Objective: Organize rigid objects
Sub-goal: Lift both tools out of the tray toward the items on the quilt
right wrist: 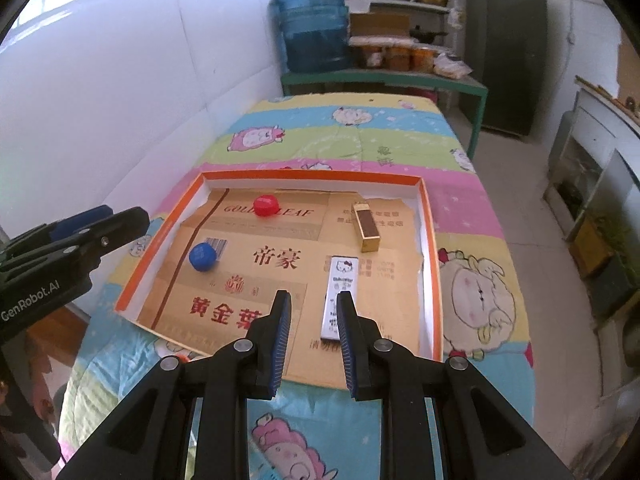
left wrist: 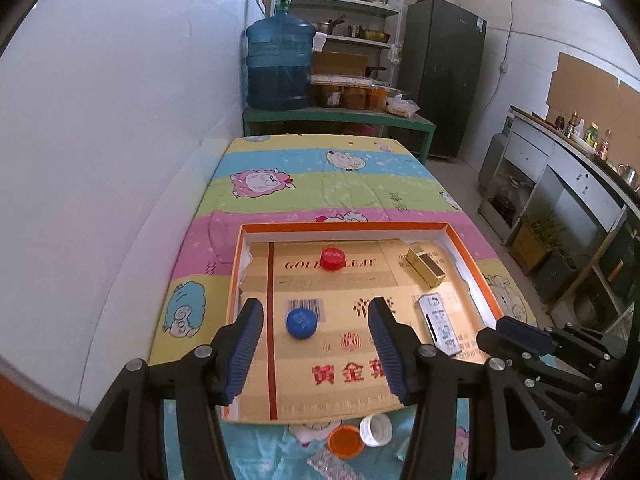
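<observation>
Tray (left wrist: pixel 472 252): a shallow orange-rimmed box lined with brown cardboard, lying on the near half of the table, which is covered by a cartoon blanket (left wrist: pixel 320 184).
Inside the tray: blue cap (left wrist: pixel 301 322) near the left edge; red cap (left wrist: pixel 333 259) toward the far edge; gold box (left wrist: pixel 425 266) in the far right corner; white flat case (left wrist: pixel 440 326) near the right edge.
Still outside: an orange cap (left wrist: pixel 346 441) and a white cap (left wrist: pixel 376 431) lie on the blanket, just beside the tray's near edge, touching or almost touching each other.
Left gripper (left wrist: pixel 316 344): fingers wide apart, holding nothing, hanging above the near left part of the tray, with the blue cap seen between them.
Right gripper (right wrist: pixel 312 336): fingers partly apart, holding nothing, over the near edge of the tray; the white flat case lies just beyond the right finger.
Risk: the two loose caps are low and round, so I think a grip from a bad angle may squeeze one out and let it roll off the near edge of the table.
Risk: the two grippers are near each other and could collide, or knock the white flat case.
</observation>
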A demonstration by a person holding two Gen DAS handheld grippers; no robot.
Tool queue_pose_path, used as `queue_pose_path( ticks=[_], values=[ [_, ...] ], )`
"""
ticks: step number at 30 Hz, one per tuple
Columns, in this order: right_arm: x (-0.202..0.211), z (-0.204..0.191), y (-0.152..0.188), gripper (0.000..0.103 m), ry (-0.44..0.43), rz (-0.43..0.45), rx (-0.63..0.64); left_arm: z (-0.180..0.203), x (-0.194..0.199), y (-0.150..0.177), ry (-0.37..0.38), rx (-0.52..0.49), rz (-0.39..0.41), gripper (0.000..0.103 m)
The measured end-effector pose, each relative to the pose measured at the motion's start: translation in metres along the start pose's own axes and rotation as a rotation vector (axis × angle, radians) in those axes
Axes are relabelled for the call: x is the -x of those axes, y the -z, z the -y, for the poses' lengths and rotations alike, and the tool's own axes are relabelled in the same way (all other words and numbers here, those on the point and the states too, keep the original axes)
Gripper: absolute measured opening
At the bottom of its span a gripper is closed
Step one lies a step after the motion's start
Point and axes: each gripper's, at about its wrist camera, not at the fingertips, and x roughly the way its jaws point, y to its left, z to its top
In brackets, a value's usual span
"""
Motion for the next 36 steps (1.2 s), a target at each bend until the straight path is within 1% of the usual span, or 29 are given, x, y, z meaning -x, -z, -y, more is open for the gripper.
queue_pose_path(
  ticks=[7, 11, 16, 27, 36],
  values=[
    [0.027, -0.013, 0.021, 0.024, 0.021, 0.047, 0.011, 0.0, 0.022, 0.019, 0.008, 0.003, 0.014, 0.054],
    [0.043, -0.018, 0.034, 0.024, 0.007, 0.067, 0.014, -0.002, 0.032, 0.031, 0.025, 0.013, 0.006, 0.054],
    [0.059, -0.027, 0.047, 0.024, -0.005, 0.085, 0.03, -0.002, 0.045, 0.045, 0.018, 0.003, 0.016, 0.054],
    [0.079, -0.044, 0.071, 0.024, -0.013, 0.101, 0.056, 0.003, 0.076, 0.067, 0.041, -0.024, 0.048, 0.054],
    [0.088, -0.042, 0.087, 0.024, -0.017, 0.099, 0.043, -0.011, 0.09, 0.082, 0.048, 0.013, 0.052, 0.054]
  ],
)
